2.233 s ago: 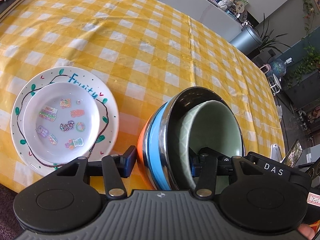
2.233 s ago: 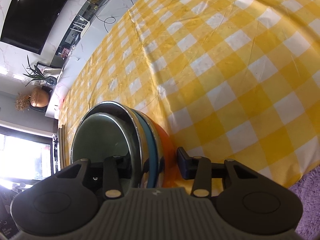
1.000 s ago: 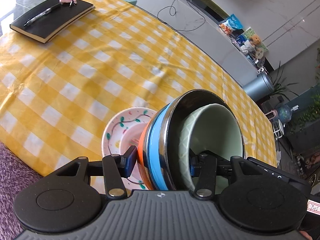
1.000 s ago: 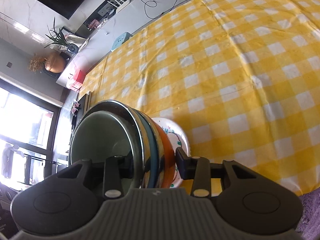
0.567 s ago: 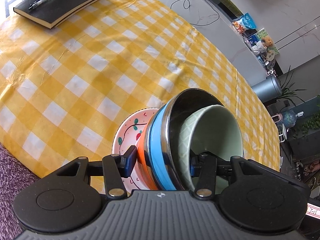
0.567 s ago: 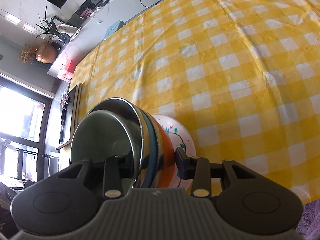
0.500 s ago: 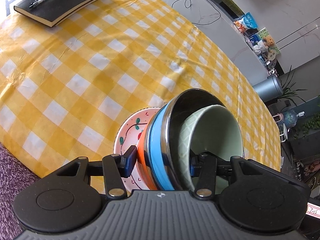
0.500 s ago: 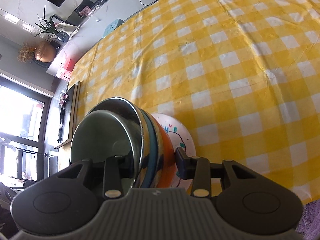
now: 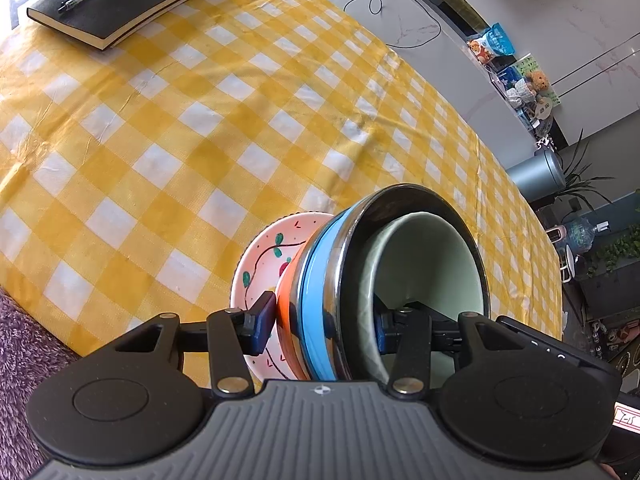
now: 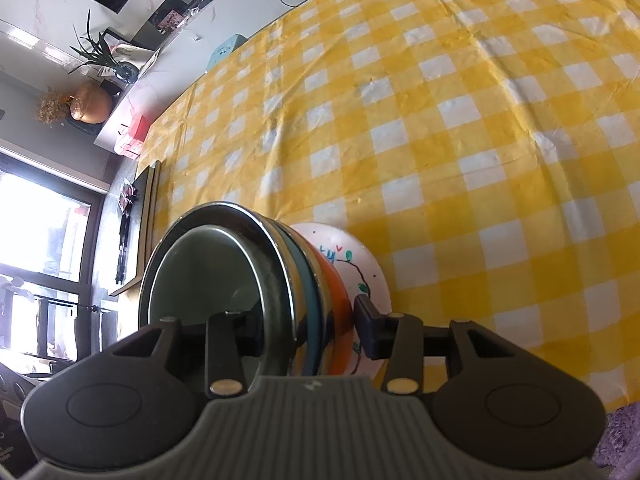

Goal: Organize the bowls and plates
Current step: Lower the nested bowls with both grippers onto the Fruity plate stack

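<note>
Tablecloth [image 9: 192,128]: yellow-and-white check. Plate [image 9: 266,256]: white, painted green leaves, dark vine, red specks. Nested bowls: orange bowl [image 9: 289,304], blue bowl [image 9: 314,280], steel bowl [image 9: 404,196] with dark interior, pale green bowl [image 9: 432,264]. Notebook [image 9: 120,0]: black. Claws: black.

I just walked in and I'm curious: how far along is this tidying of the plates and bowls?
Nearly there, it seems. Done: the bowls are nested into one stack, green inside steel, blue and orange. In hand: the left gripper and right gripper straddle its rim above the painted plate; the right one's jaws are opening. Left: letting go and drawing back, if the stack sits steady.
</note>
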{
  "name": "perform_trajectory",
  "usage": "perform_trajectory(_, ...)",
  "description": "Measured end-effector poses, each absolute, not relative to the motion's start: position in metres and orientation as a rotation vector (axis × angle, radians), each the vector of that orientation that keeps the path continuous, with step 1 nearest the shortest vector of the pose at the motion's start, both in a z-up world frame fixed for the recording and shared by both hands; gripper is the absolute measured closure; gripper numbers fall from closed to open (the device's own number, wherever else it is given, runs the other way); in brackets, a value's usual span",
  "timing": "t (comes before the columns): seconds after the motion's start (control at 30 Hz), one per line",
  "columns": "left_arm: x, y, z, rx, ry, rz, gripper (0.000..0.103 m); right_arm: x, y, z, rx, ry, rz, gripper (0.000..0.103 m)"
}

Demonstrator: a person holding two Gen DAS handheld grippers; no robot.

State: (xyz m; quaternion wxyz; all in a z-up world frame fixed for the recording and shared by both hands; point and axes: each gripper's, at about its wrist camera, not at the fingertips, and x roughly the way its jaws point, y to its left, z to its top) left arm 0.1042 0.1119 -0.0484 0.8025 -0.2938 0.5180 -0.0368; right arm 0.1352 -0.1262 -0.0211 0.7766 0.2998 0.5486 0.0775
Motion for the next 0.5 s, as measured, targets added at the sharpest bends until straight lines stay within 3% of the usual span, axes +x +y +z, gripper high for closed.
perform_trajectory(0.17,0.104,0.112,-0.048,-0.627,1.104,-0.084,0.05,0.132,-0.125,-0.016,0.617,1.162,0.174,0.059)
perform_trajectory(0.3,0.102,0.11,-0.044,-0.594,1.08,-0.074,0.043,0.131,-0.124,-0.011,0.591,1.142,0.182,0.049)
perform_trajectory(0.5,0.097,0.111,-0.031,-0.548,1.021,-0.078,0.036,0.126,-0.123,-0.003,0.548,1.103,0.183,0.045)
